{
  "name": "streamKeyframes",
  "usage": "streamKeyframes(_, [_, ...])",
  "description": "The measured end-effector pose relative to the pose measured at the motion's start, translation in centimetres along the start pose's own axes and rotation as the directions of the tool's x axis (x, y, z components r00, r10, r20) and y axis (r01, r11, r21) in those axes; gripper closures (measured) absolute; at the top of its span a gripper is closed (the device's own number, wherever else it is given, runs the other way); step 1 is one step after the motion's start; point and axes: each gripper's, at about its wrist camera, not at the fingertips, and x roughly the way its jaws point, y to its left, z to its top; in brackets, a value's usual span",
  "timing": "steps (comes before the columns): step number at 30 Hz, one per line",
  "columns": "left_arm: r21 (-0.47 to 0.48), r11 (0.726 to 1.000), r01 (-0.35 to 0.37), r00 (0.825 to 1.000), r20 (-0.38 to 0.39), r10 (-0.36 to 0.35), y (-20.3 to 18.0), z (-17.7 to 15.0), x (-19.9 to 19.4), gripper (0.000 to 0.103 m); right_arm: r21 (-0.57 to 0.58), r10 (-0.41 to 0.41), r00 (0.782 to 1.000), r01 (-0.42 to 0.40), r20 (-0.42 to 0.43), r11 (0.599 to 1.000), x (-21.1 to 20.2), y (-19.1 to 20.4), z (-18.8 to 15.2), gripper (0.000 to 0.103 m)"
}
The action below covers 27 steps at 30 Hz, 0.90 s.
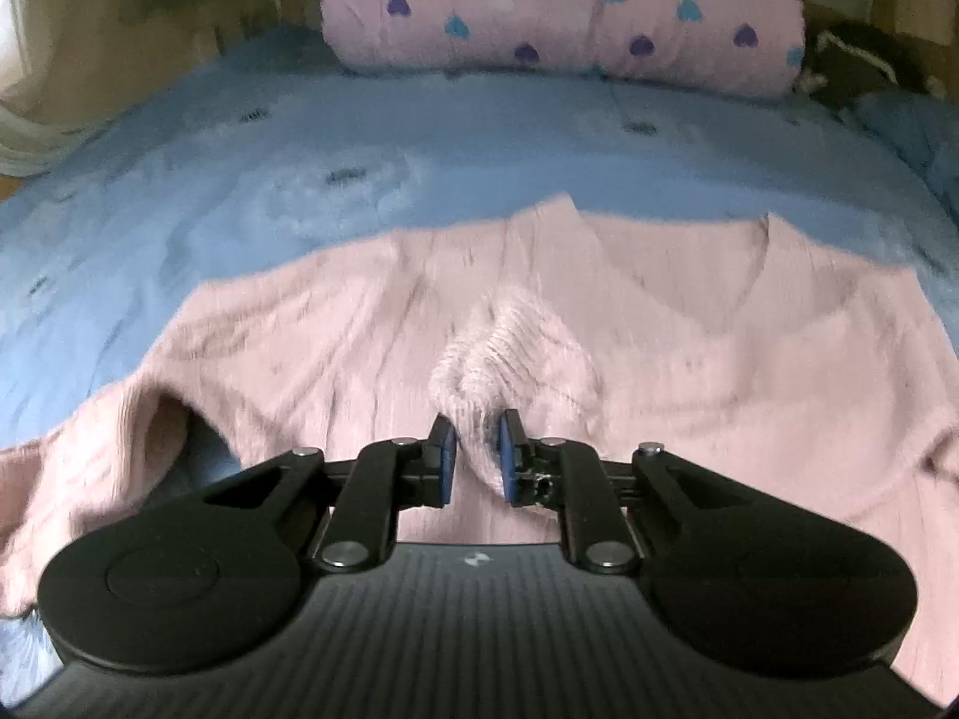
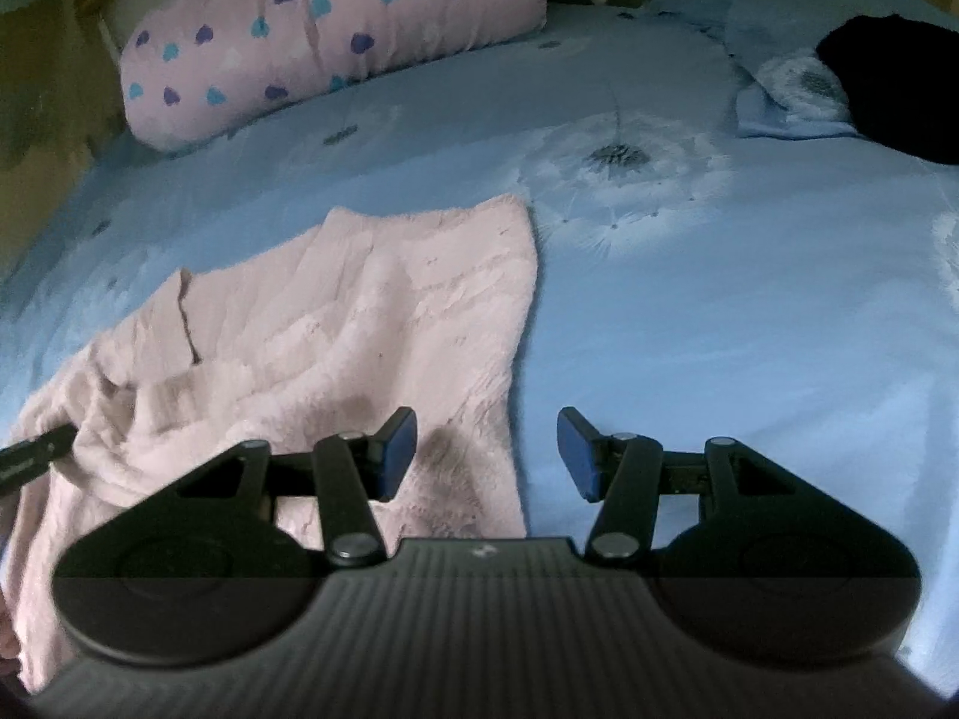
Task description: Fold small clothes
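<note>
With your left gripper (image 1: 475, 455) nipping the fuzzy pale-pink knit sweater (image 1: 689, 371) on the blue dandelion-print bed (image 1: 299, 138), its sleeve fold is under way; your right gripper (image 2: 486, 454), half open and empty, straddles the hem edge to pin it next.

The room is dim and the colours come out washed and cool on both my cameras. Through my left one, the pink sweater (image 1: 689, 359) is smeared with motion blur, its knit streaked, while the heart-print pillow (image 1: 557, 12) beyond the sweater stays soft and grainy. A pale glow enters at the far left edge, well away from the sweater. Through my right camera the sweater is steadier, and my fingers (image 2: 398, 449) cast a dark patch on it. The blue bedspread (image 2: 719, 329) beside the sweater bows at the rims, and the corners fall to black.
</note>
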Motion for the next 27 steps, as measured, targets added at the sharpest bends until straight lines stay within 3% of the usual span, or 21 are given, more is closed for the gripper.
streamKeyframes(2, [0.019,1.000,0.011,1.000,-0.009,-0.011,0.1,-0.4,-0.3,0.082,-0.018,-0.013,1.000,0.013,-0.021,1.000,0.5,0.3,-0.2,0.049])
streamKeyframes(5, [0.023,1.000,0.014,1.000,-0.008,-0.014,0.3,-0.4,-0.8,0.056,-0.039,-0.025,0.999,0.024,-0.039,0.999,1.1,0.5,-0.5,0.048])
streamKeyframes(7, [0.019,1.000,0.022,0.999,0.031,-0.022,0.5,-0.2,-1.5,0.034,-0.047,-0.028,0.999,0.026,-0.041,0.999,1.2,0.6,-0.6,0.046])
streamKeyframes(10, [0.037,0.999,0.011,0.996,0.087,-0.014,0.4,0.4,-1.6,0.024,-0.050,-0.029,0.999,0.026,-0.044,0.998,1.3,0.6,-0.7,0.045])
streamKeyframes(14, [0.042,0.999,0.010,0.997,0.078,-0.014,0.5,1.4,0.4,0.023,-0.038,-0.024,0.999,0.023,-0.041,0.999,1.4,0.5,-0.7,0.044])
streamKeyframes(21, [-0.078,0.991,0.107,0.994,0.029,-0.105,2.5,2.2,3.4,0.023,0.013,-0.013,0.999,0.012,0.048,1.000,0.8,-0.4,0.6,0.044])
streamKeyframes(26, [-0.041,0.993,0.112,0.994,0.025,-0.111,2.4,2.1,4.2,0.023,0.071,-0.013,0.996,0.007,0.090,0.997,2.5,-1.9,2.4,0.044])
streamKeyframes(27, [-0.029,0.994,0.107,0.994,0.028,-0.106,2.4,2.0,4.3,0.019,0.085,-0.019,0.995,0.011,0.098,0.996,2.9,-2.1,2.6,0.044])
